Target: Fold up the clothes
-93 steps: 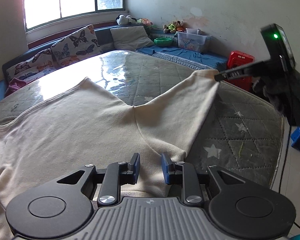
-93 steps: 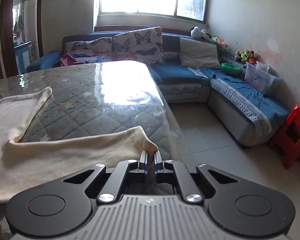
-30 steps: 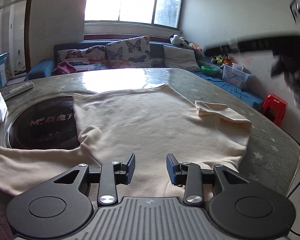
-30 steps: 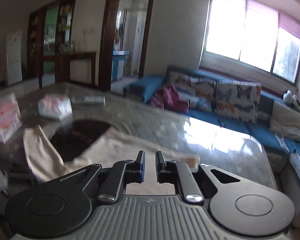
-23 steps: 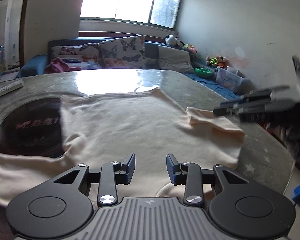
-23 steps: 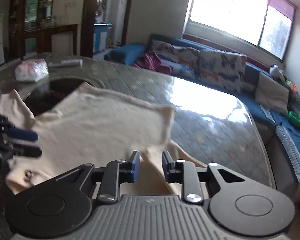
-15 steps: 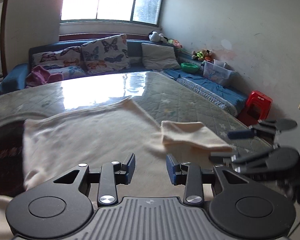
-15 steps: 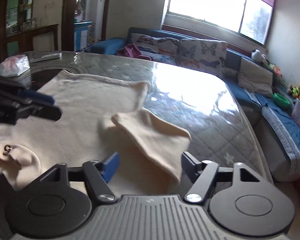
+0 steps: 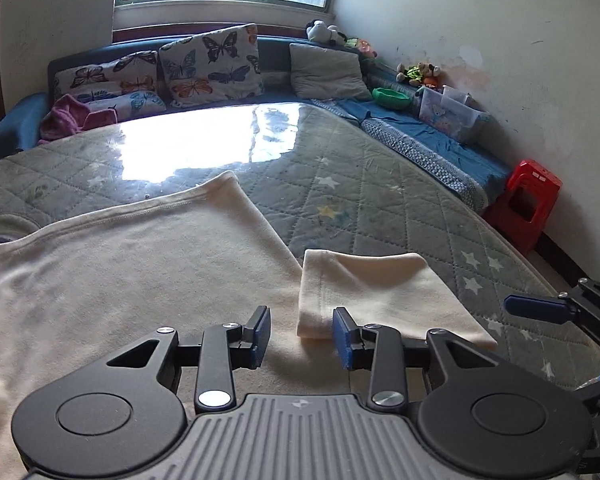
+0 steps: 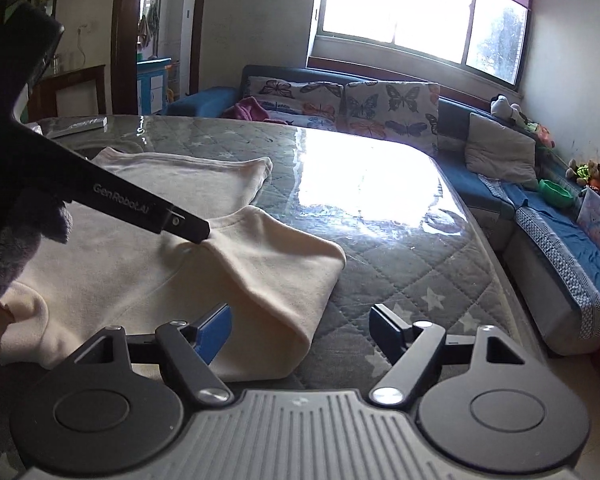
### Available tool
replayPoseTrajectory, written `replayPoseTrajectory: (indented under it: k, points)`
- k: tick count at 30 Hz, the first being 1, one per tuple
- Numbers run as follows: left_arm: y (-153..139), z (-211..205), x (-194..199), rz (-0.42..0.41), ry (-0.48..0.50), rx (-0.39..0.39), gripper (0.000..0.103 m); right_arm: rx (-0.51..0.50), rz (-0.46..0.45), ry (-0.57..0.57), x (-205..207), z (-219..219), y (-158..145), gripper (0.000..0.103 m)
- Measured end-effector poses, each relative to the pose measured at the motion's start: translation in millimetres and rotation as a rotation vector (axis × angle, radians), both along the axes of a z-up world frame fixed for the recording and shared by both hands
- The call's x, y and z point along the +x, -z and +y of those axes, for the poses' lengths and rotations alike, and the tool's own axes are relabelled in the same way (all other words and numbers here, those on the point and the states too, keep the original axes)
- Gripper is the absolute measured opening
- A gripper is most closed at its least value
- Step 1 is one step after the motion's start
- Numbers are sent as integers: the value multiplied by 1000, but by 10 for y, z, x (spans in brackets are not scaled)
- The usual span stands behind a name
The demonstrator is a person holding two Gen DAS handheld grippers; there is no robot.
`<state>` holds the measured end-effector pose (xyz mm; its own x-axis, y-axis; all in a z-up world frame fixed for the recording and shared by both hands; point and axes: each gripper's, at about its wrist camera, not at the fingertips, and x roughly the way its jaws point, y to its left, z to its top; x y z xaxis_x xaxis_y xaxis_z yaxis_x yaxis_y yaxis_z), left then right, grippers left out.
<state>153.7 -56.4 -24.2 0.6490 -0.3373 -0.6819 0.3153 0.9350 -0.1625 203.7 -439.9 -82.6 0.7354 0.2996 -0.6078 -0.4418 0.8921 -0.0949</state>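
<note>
A cream long-sleeved top (image 9: 148, 268) lies flat on the quilted table (image 9: 360, 184). Its right sleeve (image 9: 376, 288) is folded back over the body and also shows in the right wrist view (image 10: 276, 276). My left gripper (image 9: 301, 334) is open and empty, with the sleeve's cuff edge between its jaws. In the right wrist view its fingers (image 10: 184, 226) touch the fold. My right gripper (image 10: 300, 330) is wide open and empty at the fold's outer edge. One blue pad of it shows in the left wrist view (image 9: 536, 309).
A glossy cover tops the grey quilted table (image 10: 400, 240). A blue sofa with butterfly cushions (image 9: 208, 64) runs behind and along the right. A red stool (image 9: 524, 204) stands past the table's right edge. A flat box (image 10: 76, 126) lies at the far left.
The right gripper let go of the sleeve after laying it over the body, and opened wide. The left gripper moved right and forward to the sleeve's cuff edge.
</note>
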Motion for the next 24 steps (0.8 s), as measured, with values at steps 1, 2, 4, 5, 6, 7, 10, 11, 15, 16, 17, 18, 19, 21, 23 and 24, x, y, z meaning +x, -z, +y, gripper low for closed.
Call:
replayPoseTrajectory:
  k: [1,2,4,5,6,7,10,11,15,16,17,18,19,21,23,24]
  points:
    - [8,-10,16,7,-2,-2,36,5,4,-1,2,-2,9,78]
    - [16,-20,27,10,-1,1,35,10,7,-2,4,-5,18,78]
    - [31,-31,40,18,5,-3,32,18,16,-1,9,5,39,78]
    - [39,-35,46,22,8,-7,29,21,21,0,13,14,50,78]
    - [42,-34,46,22,8,-10,29,27,25,2,18,15,59,78]
    - [44,-30,43,21,8,-12,24,32,29,3,21,17,68,79]
    - [21,-18,23,10,8,-28,17,39,28,11,12,32,66,80]
    - [11,-16,16,5,6,-32,13,40,28,13,11,35,67,80]
    - [-32,-4,-12,-15,-4,-48,6,46,26,19,8,48,69,81]
    - [-42,-1,-19,-20,-7,-52,5,46,27,20,7,50,69,81]
    - [-53,2,-26,-25,-9,-56,5,48,27,21,4,52,71,81]
    - [-64,5,-33,-30,-11,-60,5,50,28,23,2,54,74,83]
    - [-113,12,-46,-41,-12,-66,4,49,29,24,1,58,78,85]
    - [-250,30,-79,-69,-11,-79,4,51,30,27,1,67,83,87]
    - [-388,49,-111,-98,-11,-91,4,55,32,31,5,77,88,88]
    - [-456,58,-127,-112,-10,-97,4,57,32,35,8,84,85,90]
